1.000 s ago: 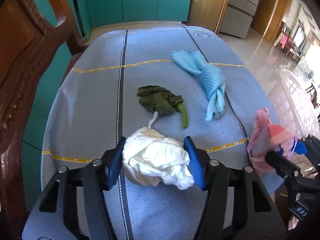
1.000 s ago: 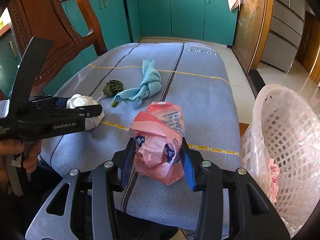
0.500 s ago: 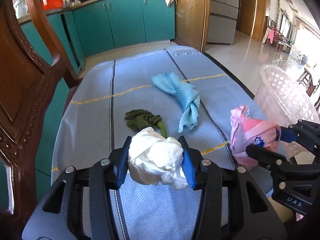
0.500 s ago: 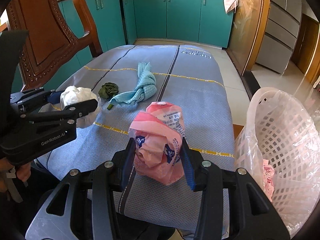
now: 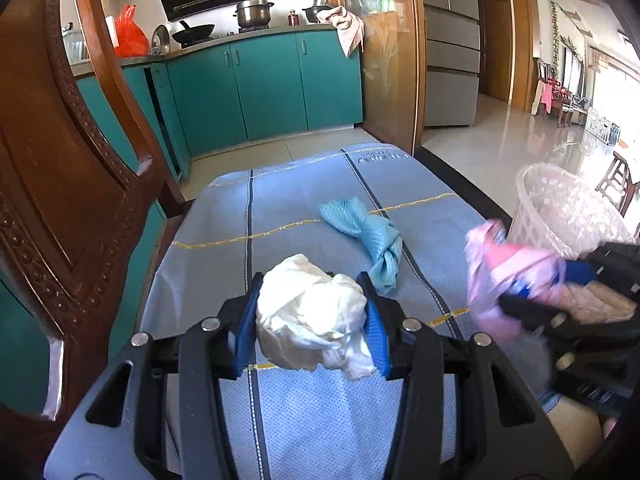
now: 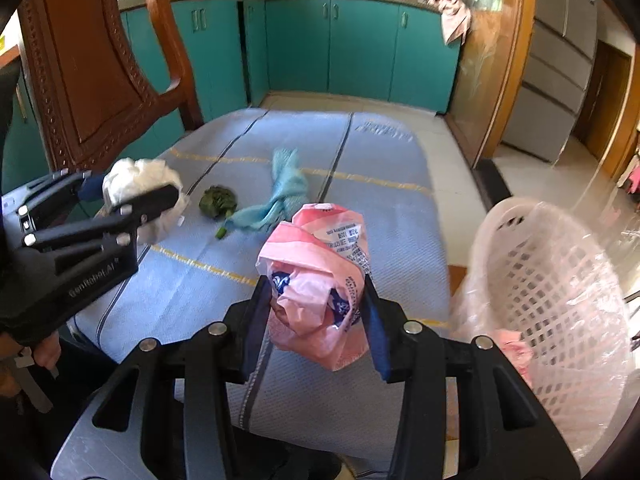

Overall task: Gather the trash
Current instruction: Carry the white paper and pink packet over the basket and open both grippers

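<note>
My left gripper (image 5: 310, 320) is shut on a crumpled white paper wad (image 5: 312, 322) and holds it above the blue tablecloth (image 5: 288, 208). It also shows in the right wrist view (image 6: 136, 196). My right gripper (image 6: 316, 304) is shut on a crumpled pink plastic bag (image 6: 320, 276), lifted above the table's right side; the bag is blurred in the left wrist view (image 5: 508, 276). A white lattice trash basket (image 6: 560, 280) lined with clear plastic stands off the table's right edge, with pink trash inside. A green leafy scrap (image 6: 218, 202) lies on the cloth.
A twisted light blue cloth (image 5: 368, 236) lies mid-table, and shows in the right wrist view (image 6: 280, 196). A carved wooden chair (image 5: 60, 168) stands at the left edge. Teal cabinets (image 6: 340, 48) stand behind the table.
Both grippers have risen off the table with their loads. The right gripper with the pink bag has shifted toward the basket. The green scrap is now hidden behind the white wad in the left view.
</note>
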Available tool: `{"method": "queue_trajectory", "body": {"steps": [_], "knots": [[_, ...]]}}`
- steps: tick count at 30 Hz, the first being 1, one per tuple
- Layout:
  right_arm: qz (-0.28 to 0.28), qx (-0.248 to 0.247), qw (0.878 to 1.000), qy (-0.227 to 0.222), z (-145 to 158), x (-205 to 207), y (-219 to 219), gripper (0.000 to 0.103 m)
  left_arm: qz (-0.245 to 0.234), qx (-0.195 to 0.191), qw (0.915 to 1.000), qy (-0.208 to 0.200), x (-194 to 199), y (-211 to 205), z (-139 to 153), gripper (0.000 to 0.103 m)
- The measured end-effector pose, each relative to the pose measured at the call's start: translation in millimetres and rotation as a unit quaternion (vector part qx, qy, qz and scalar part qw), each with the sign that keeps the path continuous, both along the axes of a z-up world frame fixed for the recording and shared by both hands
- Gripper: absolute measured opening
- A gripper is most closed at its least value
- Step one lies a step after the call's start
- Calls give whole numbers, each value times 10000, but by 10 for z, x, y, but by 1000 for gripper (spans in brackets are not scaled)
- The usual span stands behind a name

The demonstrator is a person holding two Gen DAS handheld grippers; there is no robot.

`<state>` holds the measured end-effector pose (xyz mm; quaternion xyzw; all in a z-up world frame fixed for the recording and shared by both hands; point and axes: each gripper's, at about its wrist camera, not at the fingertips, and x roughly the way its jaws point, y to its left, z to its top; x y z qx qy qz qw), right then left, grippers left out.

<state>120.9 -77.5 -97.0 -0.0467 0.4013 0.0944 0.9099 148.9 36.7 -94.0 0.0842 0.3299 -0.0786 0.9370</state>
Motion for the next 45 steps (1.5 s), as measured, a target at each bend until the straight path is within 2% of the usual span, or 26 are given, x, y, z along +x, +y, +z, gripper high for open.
{"method": "queue_trajectory", "body": {"steps": [4, 9, 15, 19, 23, 29, 32, 36, 39, 42, 43, 45], "knots": [[-279, -245, 9985, -395, 215, -83, -134, 44, 96, 14, 10000, 2, 13, -18, -10, 46], [-605, -253, 9954, -703, 442, -200, -430, 44, 14, -48, 9998, -184, -83, -91, 39, 46], [-1002, -291, 9909, -853, 533, -338, -834, 44, -292, -493, 9983, -121, -176, -330, 205, 46], [-1352, -224, 9867, -875, 530, -433, -1227, 44, -723, -769, 9943, -122, -180, -682, 386, 46], [-1742, -103, 9811, -839, 511, -539, -1651, 44, -1283, -983, 9868, 12, -120, -1242, 486, 46], [-2204, -37, 9720, -810, 488, -727, -2186, 44, -1946, -766, 9776, 224, -47, -2134, 399, 46], [-2344, 43, 9689, -793, 468, -787, -2342, 44, -2100, -672, 9748, 344, -35, -2422, 310, 46], [-2476, 204, 9656, -769, 428, -817, -2491, 44, -2176, -504, 9738, 419, -51, -2604, 207, 47], [-2500, 289, 9649, -746, 402, -811, -2524, 44, -2211, -360, 9740, 345, -109, -2702, 191, 52], [-2475, 307, 9655, -750, 408, -789, -2516, 44, -2160, -328, 9756, 211, -140, -2720, 208, 68], [-2463, 309, 9657, -755, 410, -777, -2501, 44, -2145, -337, 9759, 201, -133, -2709, 220, 80], [-2433, 326, 9664, -761, 411, -791, -2519, 44, -2109, -355, 9768, 140, -134, -2671, 241, 83]]}}
